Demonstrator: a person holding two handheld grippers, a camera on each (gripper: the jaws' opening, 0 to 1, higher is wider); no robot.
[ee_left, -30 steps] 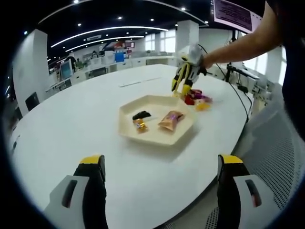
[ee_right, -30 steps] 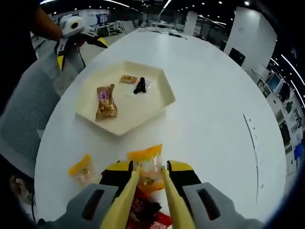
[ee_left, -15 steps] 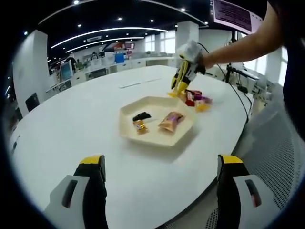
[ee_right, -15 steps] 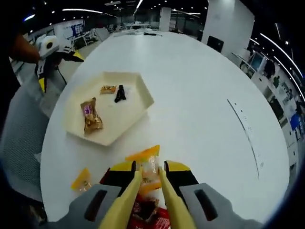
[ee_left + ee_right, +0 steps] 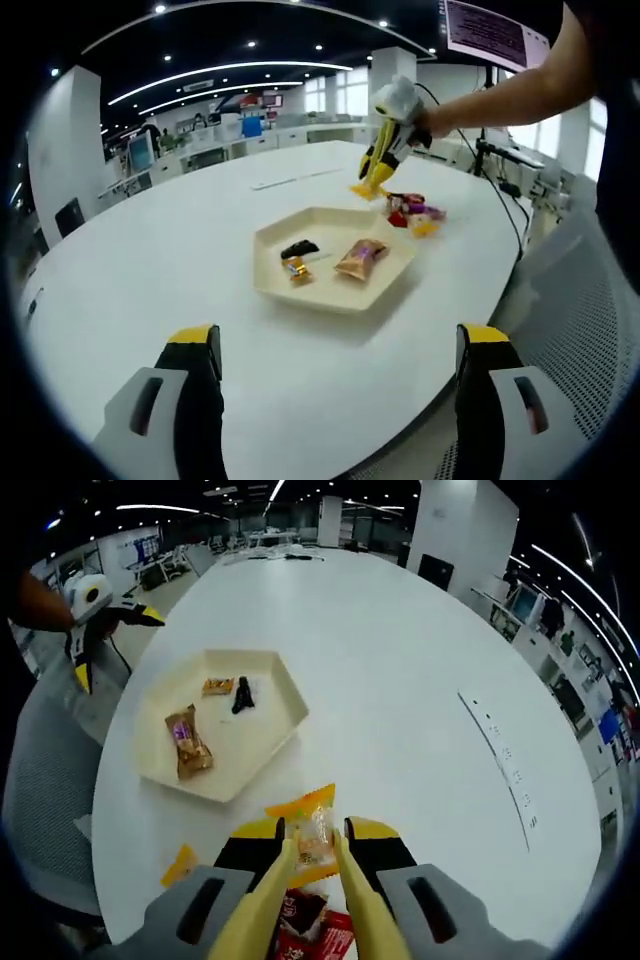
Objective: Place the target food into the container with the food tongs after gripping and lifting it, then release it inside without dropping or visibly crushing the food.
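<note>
On the white table (image 5: pixel 420 680) sits a hexagonal cream tray (image 5: pixel 275 735) holding three wrapped items: a brown packet (image 5: pixel 187 743), a small gold sweet (image 5: pixel 217 686) and a dark piece (image 5: pixel 241 693). Right gripper (image 5: pixel 312 855) holds yellow tongs (image 5: pixel 262 910) clamped on an orange-wrapped snack (image 5: pixel 311 831), raised above the table, short of the tray. Loose packets (image 5: pixel 412 210) lie beside the tray. Left gripper (image 5: pixel 338 345) hangs off the table's near edge, jaws spread wide, holding nothing.

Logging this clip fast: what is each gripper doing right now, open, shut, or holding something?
Left gripper: open, holding nothing, above the white table.
Right gripper: working yellow tongs, which pinch an orange snack packet.
</note>
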